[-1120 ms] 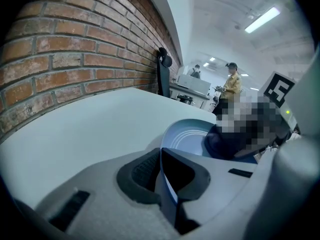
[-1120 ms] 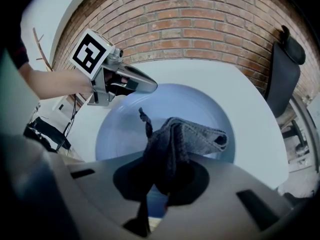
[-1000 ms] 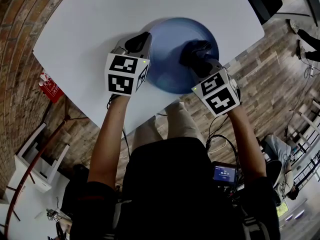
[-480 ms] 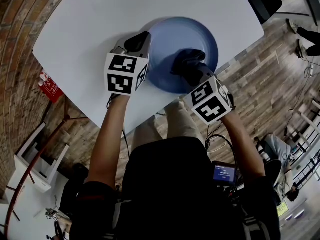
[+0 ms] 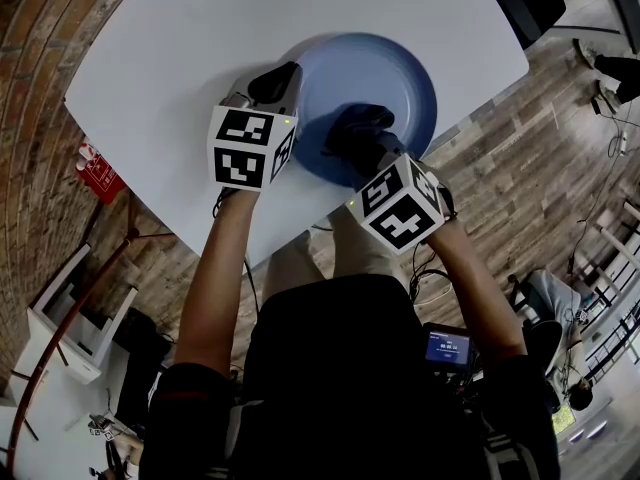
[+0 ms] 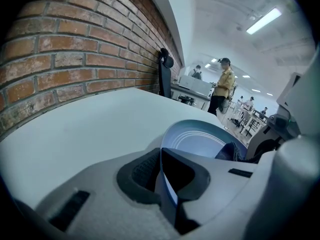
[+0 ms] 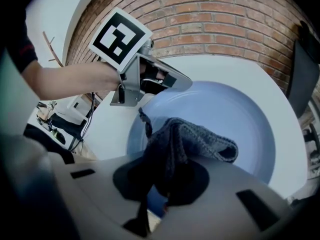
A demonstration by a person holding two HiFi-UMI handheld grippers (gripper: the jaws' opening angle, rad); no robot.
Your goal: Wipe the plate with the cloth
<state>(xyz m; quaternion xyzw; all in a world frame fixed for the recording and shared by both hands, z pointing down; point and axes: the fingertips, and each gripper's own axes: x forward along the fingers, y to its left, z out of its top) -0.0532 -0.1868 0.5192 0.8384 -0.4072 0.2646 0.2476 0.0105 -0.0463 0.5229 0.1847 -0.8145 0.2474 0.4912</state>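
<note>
My left gripper (image 5: 281, 82) clamps the plate (image 5: 392, 66) rim while my right gripper (image 7: 165, 184) pinches the cloth (image 7: 186, 143) on its near side, so mid-wipe, I'd guess.

The plate (image 5: 385, 73) sits on the bench (image 5: 180, 38), close to the bench edge nearest the person. The left gripper (image 5: 288, 80) is at the plate's left side, with the plate's rim between its jaws. The right gripper (image 5: 352, 140) is over the plate's near part; a cloth (image 5: 358, 123) is clamped between its jaws and rests on the plate's inner surface. A brick wall (image 7: 225, 19) stands left of the plate, beyond the bench
</note>
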